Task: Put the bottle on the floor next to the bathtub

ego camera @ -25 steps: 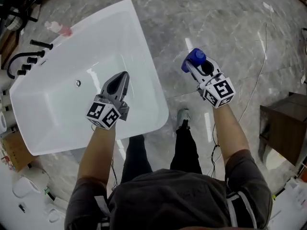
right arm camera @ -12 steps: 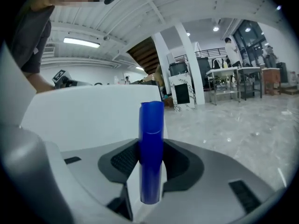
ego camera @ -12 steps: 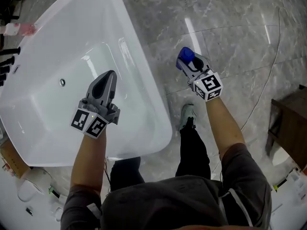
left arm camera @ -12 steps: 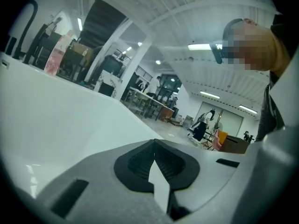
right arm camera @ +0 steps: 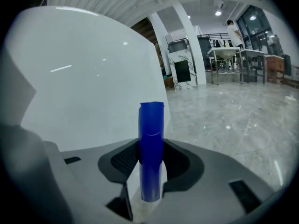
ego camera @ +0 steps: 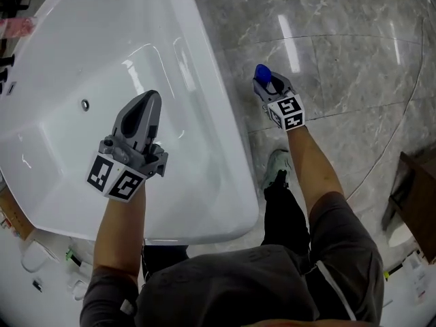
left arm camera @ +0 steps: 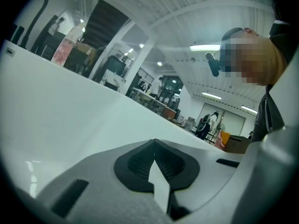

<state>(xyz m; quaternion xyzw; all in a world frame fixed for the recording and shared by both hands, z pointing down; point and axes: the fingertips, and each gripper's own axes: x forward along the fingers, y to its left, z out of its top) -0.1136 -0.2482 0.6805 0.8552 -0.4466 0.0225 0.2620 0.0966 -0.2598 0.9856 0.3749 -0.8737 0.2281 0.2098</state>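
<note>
A blue bottle (ego camera: 261, 72) stands upright between the jaws of my right gripper (ego camera: 266, 82), which is shut on it low over the grey marble floor, just right of the white bathtub (ego camera: 204, 60). In the right gripper view the blue bottle (right arm camera: 151, 139) sits clamped between the pads of the right gripper (right arm camera: 151, 160), with the bathtub's outer wall (right arm camera: 84, 78) close at the left. My left gripper (ego camera: 151, 98) hangs over the tub's basin with its jaws together and nothing in them. In its own view the left gripper (left arm camera: 155, 143) points along the bathtub rim (left arm camera: 70, 106).
A pink bottle (ego camera: 17, 26) and black tap fittings (ego camera: 7, 65) stand at the tub's far left end. The person's shoe (ego camera: 278, 166) is on the floor behind the right gripper. A brown cabinet (ego camera: 417, 182) stands at the right, and a thin cable (ego camera: 402, 118) crosses the floor.
My right gripper has sunk toward the floor beside the tub with the bottle still in it. The left gripper has come down lower over the basin.
</note>
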